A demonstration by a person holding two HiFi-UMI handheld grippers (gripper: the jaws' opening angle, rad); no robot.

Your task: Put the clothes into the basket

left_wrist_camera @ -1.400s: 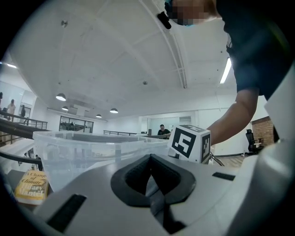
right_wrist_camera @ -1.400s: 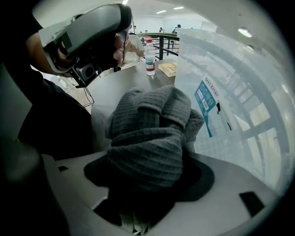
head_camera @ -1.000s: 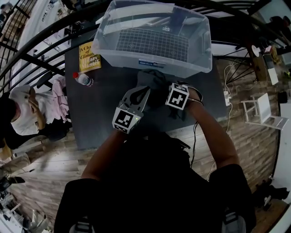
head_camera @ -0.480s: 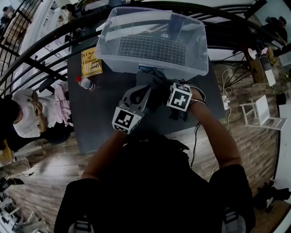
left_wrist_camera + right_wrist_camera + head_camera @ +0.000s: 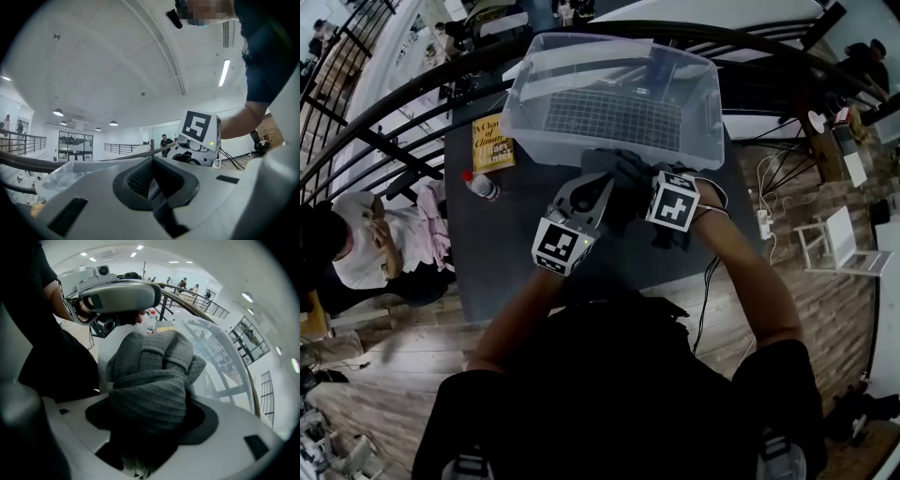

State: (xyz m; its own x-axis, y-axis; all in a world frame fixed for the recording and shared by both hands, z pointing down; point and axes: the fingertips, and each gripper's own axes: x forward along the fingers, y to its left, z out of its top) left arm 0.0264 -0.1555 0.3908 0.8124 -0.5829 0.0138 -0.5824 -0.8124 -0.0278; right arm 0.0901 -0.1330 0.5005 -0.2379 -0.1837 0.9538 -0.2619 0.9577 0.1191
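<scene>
Dark tabletop (image 5: 511,258) on a wood floor (image 5: 384,347), with a clear basket (image 5: 705,112) at its far edge.
Bare tabletop lies open at centre left, between a bottle (image 5: 480,185) and the near edge; a book (image 5: 492,143) lies at upper left and a curved railing (image 5: 384,103) runs behind. A grid-patterned bottom shows through the basket. A dark grey ribbed garment (image 5: 623,178) sits bunched at frame centre, just before the basket's near wall, outside it. The right gripper (image 5: 150,420) is clamped on this garment, and its folds bulge out beyond the jaws. The left gripper (image 5: 152,180) is just beside it with its jaws drawn together; whether they catch a fold I cannot tell. A person (image 5: 356,253) stands off the left edge beside pink clothes (image 5: 436,225).
</scene>
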